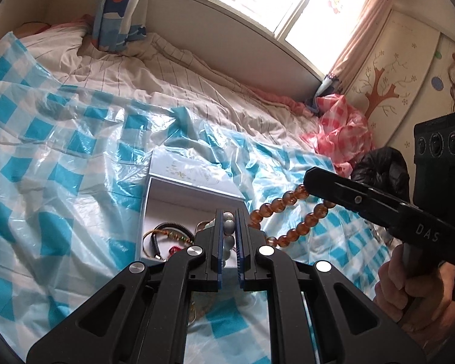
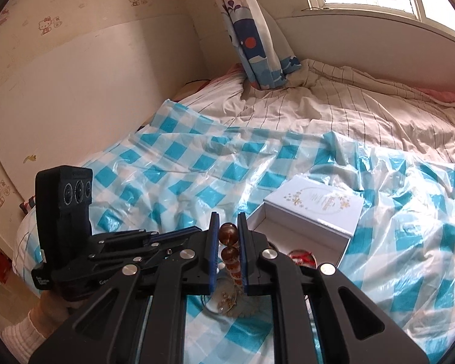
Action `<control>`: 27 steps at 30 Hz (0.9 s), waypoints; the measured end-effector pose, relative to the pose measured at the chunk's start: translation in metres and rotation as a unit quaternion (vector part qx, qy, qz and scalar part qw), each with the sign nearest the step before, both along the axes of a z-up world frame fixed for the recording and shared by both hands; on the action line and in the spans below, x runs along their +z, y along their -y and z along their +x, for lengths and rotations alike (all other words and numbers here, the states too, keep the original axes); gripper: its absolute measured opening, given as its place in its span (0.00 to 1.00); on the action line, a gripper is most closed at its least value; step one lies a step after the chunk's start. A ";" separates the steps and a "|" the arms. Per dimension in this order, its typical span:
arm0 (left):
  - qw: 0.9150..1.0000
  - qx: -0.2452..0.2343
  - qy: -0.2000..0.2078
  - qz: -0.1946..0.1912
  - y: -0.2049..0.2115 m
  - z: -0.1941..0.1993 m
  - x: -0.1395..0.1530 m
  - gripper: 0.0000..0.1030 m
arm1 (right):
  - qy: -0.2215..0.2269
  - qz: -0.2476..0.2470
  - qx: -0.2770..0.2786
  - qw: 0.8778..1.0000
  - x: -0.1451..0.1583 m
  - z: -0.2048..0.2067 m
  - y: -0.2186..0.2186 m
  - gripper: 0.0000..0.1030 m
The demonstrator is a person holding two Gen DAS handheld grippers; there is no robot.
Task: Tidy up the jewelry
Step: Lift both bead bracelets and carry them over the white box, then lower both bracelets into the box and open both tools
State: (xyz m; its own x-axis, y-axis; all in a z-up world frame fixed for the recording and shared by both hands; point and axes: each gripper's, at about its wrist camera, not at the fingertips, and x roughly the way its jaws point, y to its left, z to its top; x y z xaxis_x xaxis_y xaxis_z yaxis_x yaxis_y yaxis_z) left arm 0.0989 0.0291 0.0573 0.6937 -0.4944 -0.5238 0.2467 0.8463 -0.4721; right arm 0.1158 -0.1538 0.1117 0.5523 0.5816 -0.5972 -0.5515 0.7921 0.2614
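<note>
One checked plastic sheet [image 1: 60, 127] covered the bed, with one open white box [image 2: 314, 212] lying on it. Two grippers worked above the box: the left gripper [image 1: 229, 233] was closed on a pale bead string [image 1: 229, 227], the right gripper [image 2: 229, 242] closed on an amber bead string [image 2: 229, 242].
</note>
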 end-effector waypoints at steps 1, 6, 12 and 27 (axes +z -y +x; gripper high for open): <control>1.000 0.002 -0.001 -0.004 0.001 0.004 -0.002 0.06 | 0.000 -0.001 0.000 1.000 0.000 0.002 0.000 0.12; 1.000 0.009 -0.010 -0.014 0.006 0.020 -0.015 0.06 | -0.003 -0.006 -0.005 1.000 -0.005 0.021 0.000 0.12; 0.999 0.017 -0.029 -0.020 0.010 0.037 -0.035 0.06 | -0.011 -0.015 -0.009 1.000 -0.017 0.044 -0.001 0.12; 0.997 0.029 -0.069 0.001 0.017 0.056 -0.073 0.06 | -0.048 -0.035 -0.015 0.998 -0.064 0.076 -0.001 0.12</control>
State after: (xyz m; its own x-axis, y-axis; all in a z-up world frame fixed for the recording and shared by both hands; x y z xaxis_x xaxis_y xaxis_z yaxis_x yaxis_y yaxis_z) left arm 0.1546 0.0117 -0.0158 0.6427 -0.4537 -0.6173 0.1293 0.8585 -0.4963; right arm 0.1918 -0.1529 0.0472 0.5080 0.5207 -0.6862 -0.5022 0.8262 0.2551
